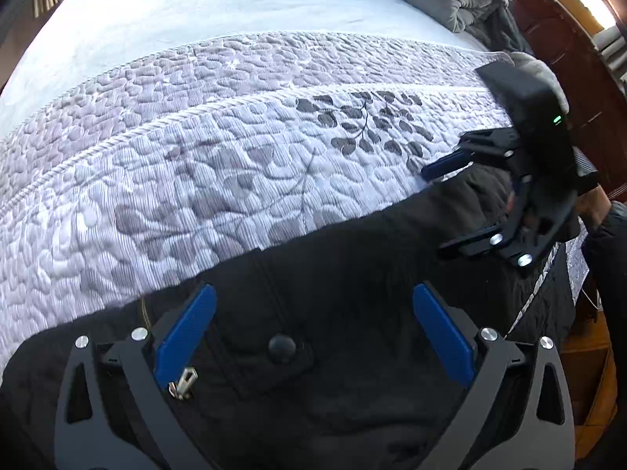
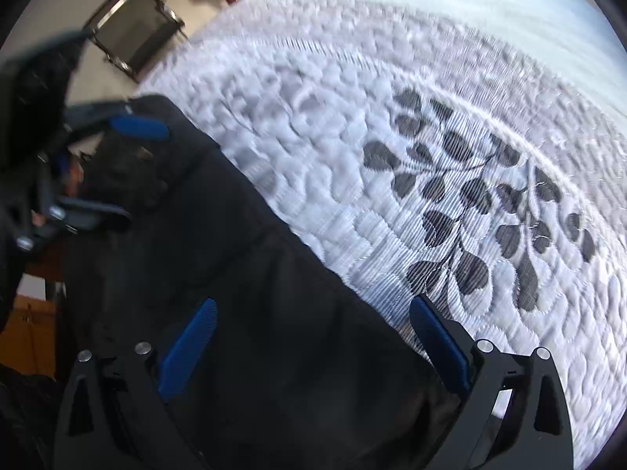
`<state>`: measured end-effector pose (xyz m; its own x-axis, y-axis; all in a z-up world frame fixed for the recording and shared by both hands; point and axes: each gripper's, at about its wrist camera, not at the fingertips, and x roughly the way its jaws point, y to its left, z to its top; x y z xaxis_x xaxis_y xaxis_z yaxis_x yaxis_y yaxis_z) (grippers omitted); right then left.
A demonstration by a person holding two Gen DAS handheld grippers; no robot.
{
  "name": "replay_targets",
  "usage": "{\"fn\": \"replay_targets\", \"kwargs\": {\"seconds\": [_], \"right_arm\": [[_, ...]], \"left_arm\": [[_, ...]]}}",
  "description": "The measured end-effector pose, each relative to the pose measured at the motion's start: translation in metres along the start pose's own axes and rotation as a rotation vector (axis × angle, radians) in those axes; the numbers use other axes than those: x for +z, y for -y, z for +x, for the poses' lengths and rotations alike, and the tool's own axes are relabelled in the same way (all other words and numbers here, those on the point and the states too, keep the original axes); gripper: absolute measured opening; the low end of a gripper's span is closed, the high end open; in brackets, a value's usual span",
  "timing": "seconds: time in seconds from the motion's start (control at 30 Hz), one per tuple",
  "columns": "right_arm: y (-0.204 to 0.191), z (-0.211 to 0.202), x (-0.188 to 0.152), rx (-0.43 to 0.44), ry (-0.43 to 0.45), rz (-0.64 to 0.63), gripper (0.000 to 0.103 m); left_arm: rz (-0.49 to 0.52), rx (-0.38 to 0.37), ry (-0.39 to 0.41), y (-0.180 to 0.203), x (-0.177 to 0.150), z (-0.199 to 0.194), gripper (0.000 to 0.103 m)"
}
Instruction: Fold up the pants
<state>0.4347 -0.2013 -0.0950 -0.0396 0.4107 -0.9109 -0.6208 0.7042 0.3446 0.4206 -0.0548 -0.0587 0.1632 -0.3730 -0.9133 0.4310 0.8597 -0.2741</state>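
Across the quilted bed cover (image 1: 235,164), black pants (image 1: 333,274) lie flat along the near edge, waistband button (image 1: 281,348) at 6 o'clock in the left wrist view. Left gripper (image 1: 313,337) hovers w/ jaws spread over that button; right gripper (image 2: 313,344), at 3 o'clock there, is also spread over the fabric, prob. both lining up to pinch an edge for a fold.

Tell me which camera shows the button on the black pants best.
The left wrist view: the button sits sharp and centred between the open left gripper fingers, on the black pants beside a zipper pull. The right wrist view is motion-blurred and shows only dark fabric, no clear button.
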Motion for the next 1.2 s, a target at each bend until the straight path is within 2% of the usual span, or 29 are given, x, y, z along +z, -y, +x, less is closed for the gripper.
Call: {"fn": "replay_targets", "kwargs": {"seconds": [0.1,0.17,0.27,0.3,0.33,0.37,0.4,0.57,0.7,0.87,1.0,1.07,1.1,1.17,1.2], "right_arm": [[0.0,0.009,0.001,-0.009,-0.027,-0.028,0.1],[-0.004,0.007,-0.003,-0.038,-0.015,-0.058,0.093],[-0.011,0.003,-0.009,-0.083,0.022,-0.111,0.058],[-0.01,-0.001,-0.012,-0.092,0.033,-0.111,0.042],[-0.009,-0.005,-0.016,-0.104,0.052,-0.111,0.034],[-0.009,-0.009,-0.018,-0.105,0.066,-0.113,0.018],[-0.009,-0.013,-0.022,-0.099,0.083,-0.112,0.01],[-0.024,-0.041,-0.044,-0.144,0.194,-0.156,0.006],[-0.039,-0.062,-0.055,-0.113,0.284,-0.164,0.006],[-0.039,-0.074,-0.064,-0.096,0.333,-0.156,0.006],[-0.039,-0.082,-0.067,-0.051,0.389,-0.113,0.006],[-0.038,-0.084,-0.069,-0.04,0.409,-0.096,0.006],[-0.04,-0.083,-0.07,-0.038,0.412,-0.088,0.006],[-0.042,-0.084,-0.073,-0.038,0.418,-0.07,0.006],[-0.044,-0.085,-0.074,-0.038,0.423,-0.063,0.006]], "left_arm": [[0.013,0.013,-0.014,-0.002,0.006,0.004,0.1],[0.037,0.039,-0.02,-0.001,0.008,0.007,0.1],[0.078,0.066,-0.033,0.001,0.01,0.015,0.1],[0.087,0.065,-0.036,0.002,0.011,0.018,0.1],[0.092,0.062,-0.038,0.002,0.01,0.019,0.1],[0.103,0.054,-0.041,0.004,0.011,0.021,0.1],[0.115,0.045,-0.04,0.006,0.011,0.023,0.1],[0.249,-0.003,-0.036,0.025,0.015,0.029,0.1],[0.352,-0.038,-0.07,0.035,0.023,0.041,0.1],[0.315,-0.16,-0.143,0.036,0.032,0.053,0.1],[0.312,-0.174,-0.144,0.04,0.026,0.056,0.096],[0.302,-0.176,-0.124,0.039,0.024,0.053,0.069],[0.278,-0.197,-0.127,0.038,0.023,0.051,0.062],[0.26,-0.221,-0.126,0.04,0.02,0.046,0.038],[0.269,-0.218,-0.114,0.044,0.018,0.042,0.034]]}}
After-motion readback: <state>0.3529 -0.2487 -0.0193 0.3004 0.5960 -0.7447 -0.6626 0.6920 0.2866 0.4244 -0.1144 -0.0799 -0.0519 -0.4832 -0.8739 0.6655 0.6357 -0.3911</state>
